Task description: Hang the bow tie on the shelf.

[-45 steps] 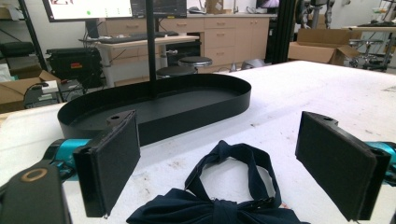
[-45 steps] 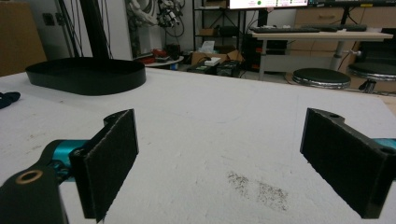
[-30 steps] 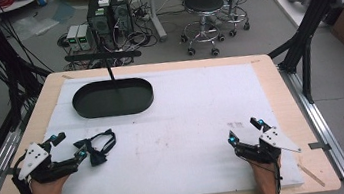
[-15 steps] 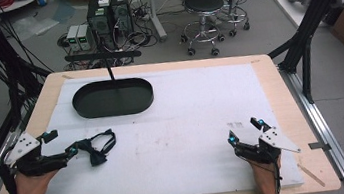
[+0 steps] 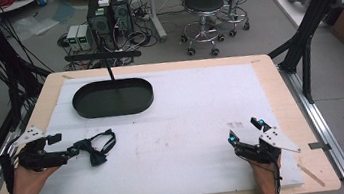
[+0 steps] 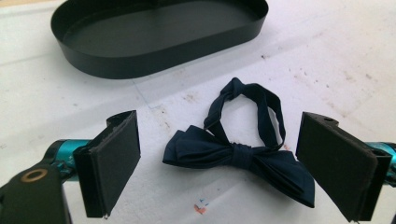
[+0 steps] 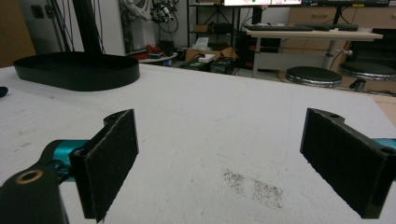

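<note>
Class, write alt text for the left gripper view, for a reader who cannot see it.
A navy bow tie with its looped strap lies flat on a white table cover, between the open jaws of the left tool, which do not touch it. Beyond it sits an empty black oval tray.

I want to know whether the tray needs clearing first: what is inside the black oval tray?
The black oval tray holds nothing on its visible floor. The near wall hides a thin strip of it. The bow tie lies outside on the table.
</note>
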A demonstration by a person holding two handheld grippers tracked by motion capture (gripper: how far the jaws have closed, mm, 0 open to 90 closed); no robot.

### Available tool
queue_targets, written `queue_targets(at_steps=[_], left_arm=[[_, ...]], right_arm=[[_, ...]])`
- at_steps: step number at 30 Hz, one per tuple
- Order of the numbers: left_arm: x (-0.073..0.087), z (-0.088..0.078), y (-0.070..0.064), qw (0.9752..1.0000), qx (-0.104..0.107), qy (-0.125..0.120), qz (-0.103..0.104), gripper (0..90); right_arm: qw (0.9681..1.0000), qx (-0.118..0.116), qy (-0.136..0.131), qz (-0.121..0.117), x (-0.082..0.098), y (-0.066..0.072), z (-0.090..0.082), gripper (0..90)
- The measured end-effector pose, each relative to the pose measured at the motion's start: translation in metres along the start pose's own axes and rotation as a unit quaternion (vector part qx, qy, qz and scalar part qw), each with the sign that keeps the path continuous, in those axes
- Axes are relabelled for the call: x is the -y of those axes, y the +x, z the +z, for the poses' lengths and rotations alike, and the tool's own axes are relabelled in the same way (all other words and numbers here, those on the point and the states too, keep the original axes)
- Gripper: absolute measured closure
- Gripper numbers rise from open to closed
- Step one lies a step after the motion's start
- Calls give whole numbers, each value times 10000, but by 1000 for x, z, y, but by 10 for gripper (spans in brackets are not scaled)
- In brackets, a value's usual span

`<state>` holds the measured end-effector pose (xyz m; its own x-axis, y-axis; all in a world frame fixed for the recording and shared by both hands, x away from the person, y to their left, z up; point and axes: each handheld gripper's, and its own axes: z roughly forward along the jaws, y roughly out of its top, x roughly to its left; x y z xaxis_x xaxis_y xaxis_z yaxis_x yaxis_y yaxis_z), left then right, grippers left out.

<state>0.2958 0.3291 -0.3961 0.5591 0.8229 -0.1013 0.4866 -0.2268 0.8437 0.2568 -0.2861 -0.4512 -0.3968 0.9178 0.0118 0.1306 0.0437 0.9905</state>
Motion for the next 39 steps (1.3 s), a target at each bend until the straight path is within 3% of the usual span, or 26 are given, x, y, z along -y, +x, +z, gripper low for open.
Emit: queue_targets(at_steps=[9,11,14,23,27,30,39], left_arm=[[5,12,9,9988,-153,448,-154,142],[5,14,15,9986,-42,505,-150,142],[6,16,19,9973,-94,717,-104,143],[8,23,20,9950,-19,1000,-54,153],[8,27,17,9938,13,1094,-174,197],[8,29,17,9917,-3,1258,-280,234],[8,38,18,9890,187,1404,-416,224]], right_arm=[[10000,-12,-4,4,0,0,0,104],[10000,-10,-9,-1,0,0,0,104],[10000,-13,-11,1,0,0,0,104],[10000,5,-9,-9,0,0,0,104],[10000,2,-4,-5,0,0,0,104],[10000,1,-3,-4,0,0,0,105],[10000,-9,-11,-3,0,-1,0,105]])
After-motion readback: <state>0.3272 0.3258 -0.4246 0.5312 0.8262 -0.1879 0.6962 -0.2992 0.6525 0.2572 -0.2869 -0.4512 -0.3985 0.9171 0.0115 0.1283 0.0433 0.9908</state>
